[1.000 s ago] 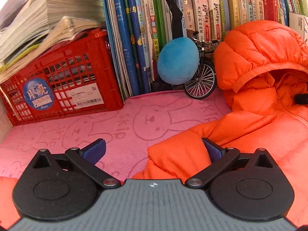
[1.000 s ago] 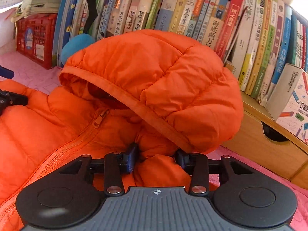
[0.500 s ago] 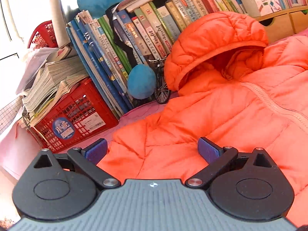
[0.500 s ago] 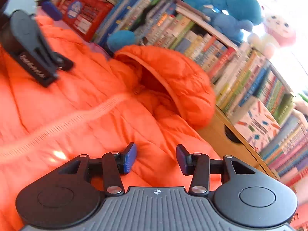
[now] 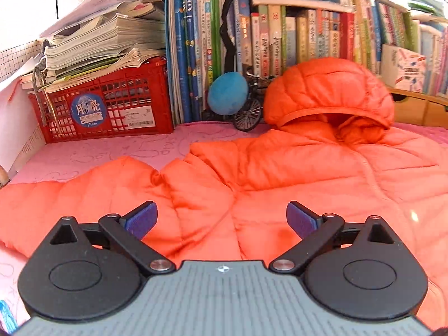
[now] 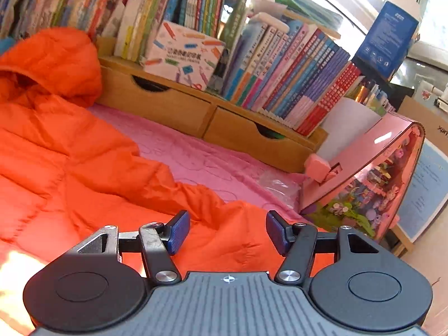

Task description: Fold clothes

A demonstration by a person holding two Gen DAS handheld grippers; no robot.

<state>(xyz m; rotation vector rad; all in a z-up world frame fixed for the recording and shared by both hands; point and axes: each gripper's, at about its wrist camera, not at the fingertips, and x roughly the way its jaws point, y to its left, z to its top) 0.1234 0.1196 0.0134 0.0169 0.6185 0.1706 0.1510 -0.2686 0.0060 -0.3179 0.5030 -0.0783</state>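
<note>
An orange puffer jacket (image 5: 322, 173) lies face up on a pink blanket (image 5: 112, 148), its hood (image 5: 327, 89) propped against the books at the back. One sleeve (image 5: 84, 193) stretches to the left in the left wrist view. My left gripper (image 5: 221, 218) hovers open above the jacket where that sleeve joins the body, with nothing between its pads. In the right wrist view the jacket (image 6: 70, 162) fills the left half and its other sleeve (image 6: 224, 221) runs under my right gripper (image 6: 226, 232). That gripper's jaws are opening and hold nothing.
A red crate (image 5: 106, 103) with stacked papers stands at the back left. Rows of books (image 5: 280, 33), a blue plush ball (image 5: 228, 93) and a small toy bicycle (image 5: 249, 112) line the back. Wooden drawers (image 6: 196, 114) and a pink toy house (image 6: 364, 173) sit on the right.
Both grippers have drawn back from the hood end toward the near side of the jacket. The right gripper let go of the orange fabric near the hood and swung right, jaws widening.
</note>
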